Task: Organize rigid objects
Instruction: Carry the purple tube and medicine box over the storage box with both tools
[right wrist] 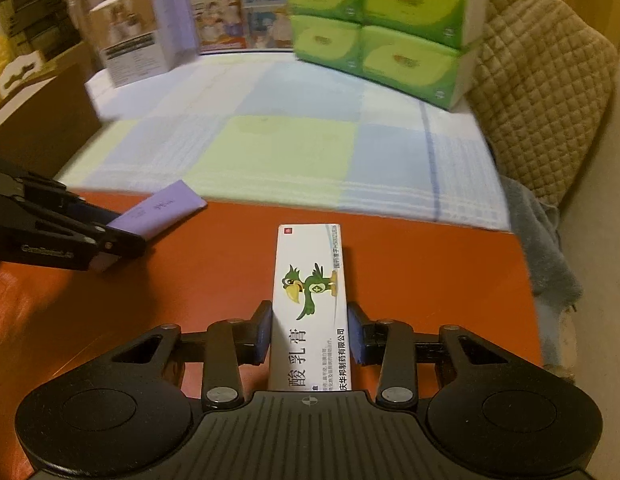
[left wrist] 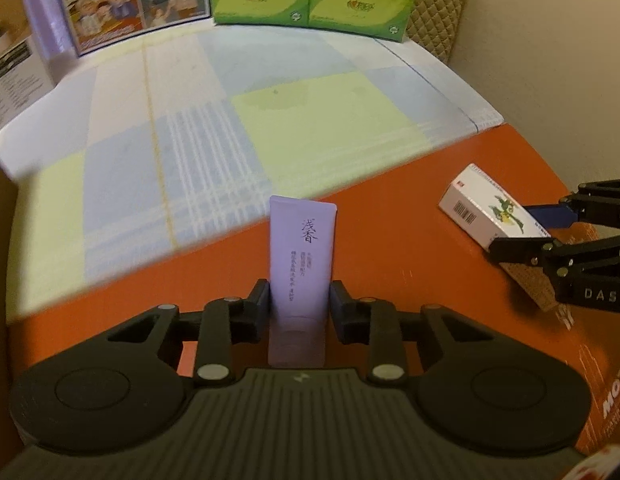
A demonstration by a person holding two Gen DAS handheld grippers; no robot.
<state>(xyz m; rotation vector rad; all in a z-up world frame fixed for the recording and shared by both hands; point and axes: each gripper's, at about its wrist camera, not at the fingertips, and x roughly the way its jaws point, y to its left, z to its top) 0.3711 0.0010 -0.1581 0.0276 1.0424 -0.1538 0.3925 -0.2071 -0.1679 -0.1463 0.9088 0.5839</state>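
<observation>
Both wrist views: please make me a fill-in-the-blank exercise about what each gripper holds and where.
1. The left gripper is closed on a flat ____ plastic tube.
2. The right gripper is closed on a white cardboard box printed with a green ____.
3. Both items are over the ____ tabletop.

Missing words: purple; bird; orange

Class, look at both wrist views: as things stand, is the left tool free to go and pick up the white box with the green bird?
Probably not. The left tool is shut on the purple tube, and the right tool already clamps the white box, so the box is taken.
</observation>
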